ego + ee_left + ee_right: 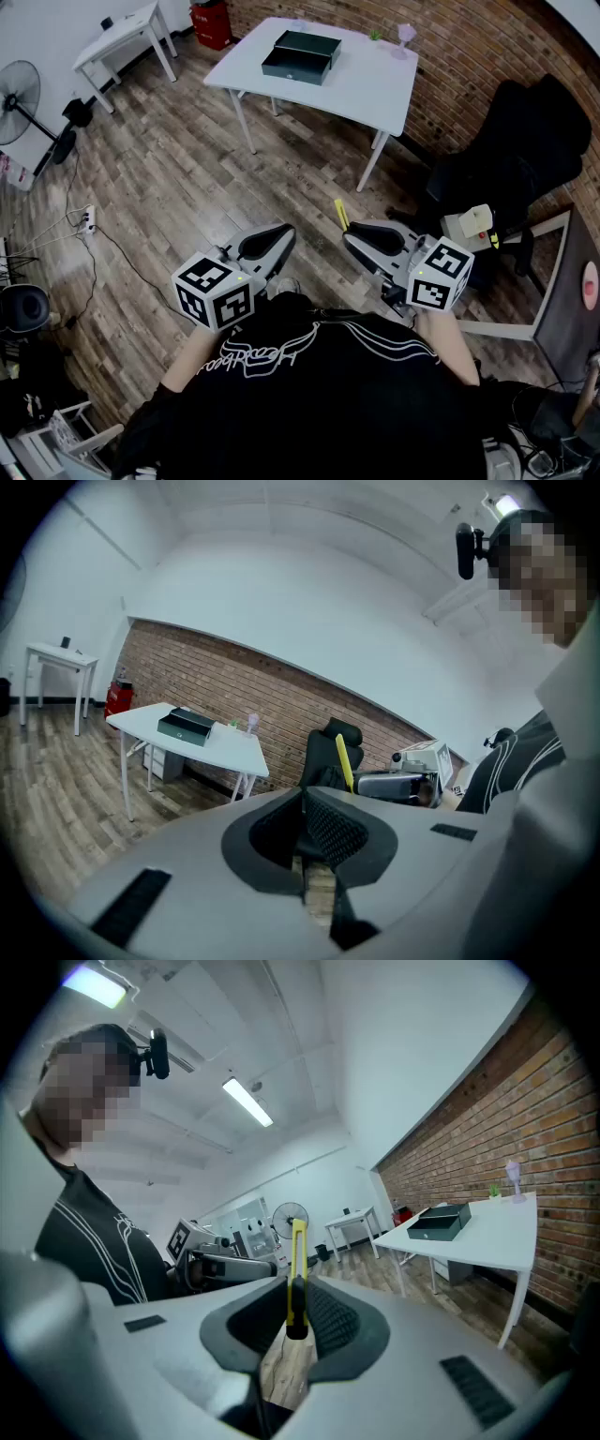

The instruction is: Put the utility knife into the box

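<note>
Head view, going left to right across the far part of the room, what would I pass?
Standing fan → small white table → red container → dark box → pink glass → black office chair.

Wood-plank floor [187,178], rough brick wall [469,47], smooth matt white table [375,84] (yellow plastic utility knife [296,1260]).

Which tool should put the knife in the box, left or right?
Right. The right tool grips the yellow utility knife between its jaws, while the left tool is shut and empty. The box waits on the white table ahead.
</note>
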The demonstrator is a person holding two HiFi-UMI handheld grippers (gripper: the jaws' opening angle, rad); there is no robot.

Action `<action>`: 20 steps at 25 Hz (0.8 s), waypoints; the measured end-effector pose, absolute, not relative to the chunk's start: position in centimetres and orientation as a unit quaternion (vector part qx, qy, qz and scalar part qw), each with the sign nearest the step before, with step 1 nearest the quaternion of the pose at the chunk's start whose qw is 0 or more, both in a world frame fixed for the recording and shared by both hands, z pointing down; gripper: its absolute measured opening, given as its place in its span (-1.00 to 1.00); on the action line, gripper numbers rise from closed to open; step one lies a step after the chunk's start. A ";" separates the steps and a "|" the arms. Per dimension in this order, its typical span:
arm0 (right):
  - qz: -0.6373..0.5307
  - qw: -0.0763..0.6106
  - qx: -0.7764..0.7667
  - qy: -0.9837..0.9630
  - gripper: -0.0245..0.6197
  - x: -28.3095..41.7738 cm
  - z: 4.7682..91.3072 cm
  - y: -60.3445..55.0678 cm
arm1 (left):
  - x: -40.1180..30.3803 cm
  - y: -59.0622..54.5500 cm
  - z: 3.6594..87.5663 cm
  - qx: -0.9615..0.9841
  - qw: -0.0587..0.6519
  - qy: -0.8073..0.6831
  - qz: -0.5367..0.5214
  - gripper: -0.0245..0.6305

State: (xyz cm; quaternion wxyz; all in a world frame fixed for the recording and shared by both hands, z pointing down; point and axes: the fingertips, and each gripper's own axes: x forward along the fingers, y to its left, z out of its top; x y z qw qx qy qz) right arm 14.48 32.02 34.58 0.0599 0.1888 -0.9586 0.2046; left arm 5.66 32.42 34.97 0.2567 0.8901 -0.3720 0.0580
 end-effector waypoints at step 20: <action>0.241 0.080 0.229 -0.940 -0.72 6.9 36.1 19.6 | -2.1 19.4 35.8 0.894 0.277 -0.347 0.062 -0.81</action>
